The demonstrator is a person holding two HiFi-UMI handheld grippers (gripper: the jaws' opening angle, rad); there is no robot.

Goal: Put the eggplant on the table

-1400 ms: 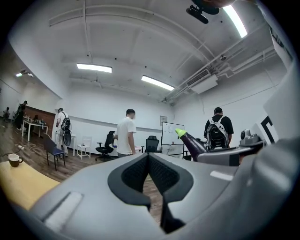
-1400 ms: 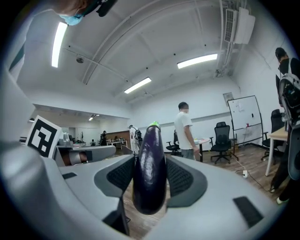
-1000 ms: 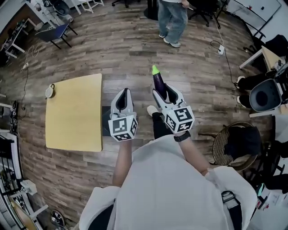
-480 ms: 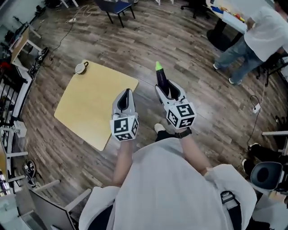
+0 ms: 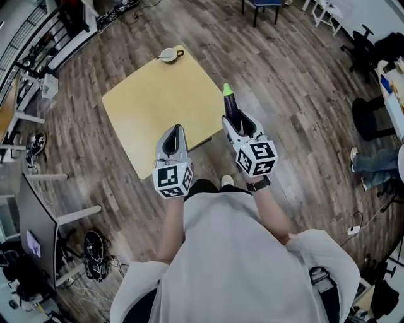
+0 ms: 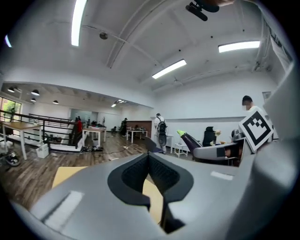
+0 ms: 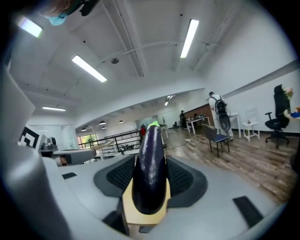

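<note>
A dark purple eggplant (image 5: 231, 105) with a green tip sticks out forward from my right gripper (image 5: 235, 121), which is shut on it; in the right gripper view the eggplant (image 7: 150, 173) fills the gap between the black pads (image 7: 182, 176). It hangs in the air by the near right edge of the square yellow table (image 5: 158, 101). My left gripper (image 5: 175, 134) is beside it over the table's near edge, jaws together with nothing held (image 6: 149, 155). The left gripper view shows the eggplant (image 6: 191, 140) off to the right.
A small round white object (image 5: 168, 54) lies at the table's far corner. Wooden floor surrounds the table. A desk with a monitor (image 5: 35, 221) and cables (image 5: 95, 252) are at the left; a chair (image 5: 262, 5) stands beyond, and a person's legs (image 5: 372, 159) show at the right edge.
The whole view has swung round: the yellow table moved from the left side to straight ahead of both grippers. The eggplant stays gripped in the right gripper.
</note>
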